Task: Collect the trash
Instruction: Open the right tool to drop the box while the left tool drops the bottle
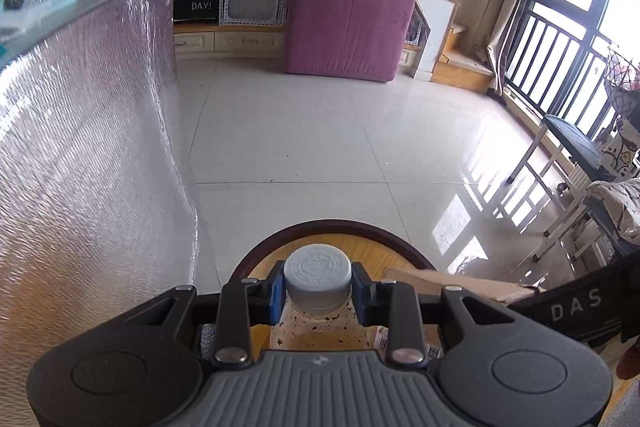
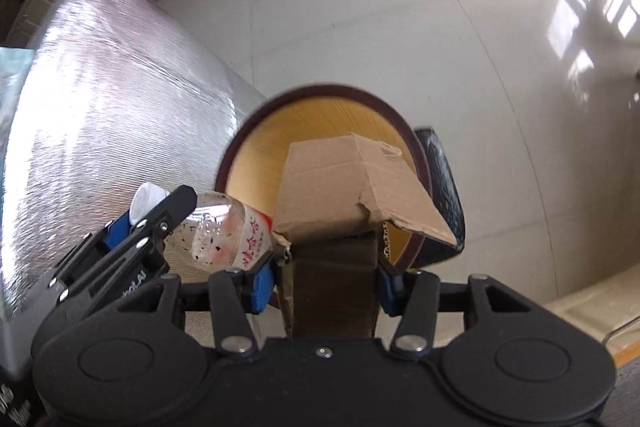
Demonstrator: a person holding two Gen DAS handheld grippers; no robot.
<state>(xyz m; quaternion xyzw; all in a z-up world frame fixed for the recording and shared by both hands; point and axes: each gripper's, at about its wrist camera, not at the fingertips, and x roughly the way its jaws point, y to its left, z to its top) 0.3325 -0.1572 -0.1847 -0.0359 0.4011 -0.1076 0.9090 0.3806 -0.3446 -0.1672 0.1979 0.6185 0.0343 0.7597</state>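
Note:
My left gripper (image 1: 318, 291) is shut on a clear plastic bottle (image 1: 316, 327) just below its white cap (image 1: 318, 277). It holds the bottle over a round bin (image 1: 256, 249) with a dark rim and a wooden-coloured inside. In the right wrist view the left gripper (image 2: 132, 223) and the bottle (image 2: 228, 231) are at the left, beside the bin's rim (image 2: 240, 147). My right gripper (image 2: 328, 275) is shut on a torn cardboard box (image 2: 348, 183) and holds it over the bin's mouth. The box's edge shows in the left wrist view (image 1: 460, 283).
A silver foil-covered surface (image 1: 88, 147) rises at the left, close to the bin, and shows in the right wrist view (image 2: 112, 99). White tiled floor (image 1: 300, 131) lies beyond. A pink cushion block (image 1: 348, 19) stands at the back. A white chair (image 1: 568, 187) is at the right.

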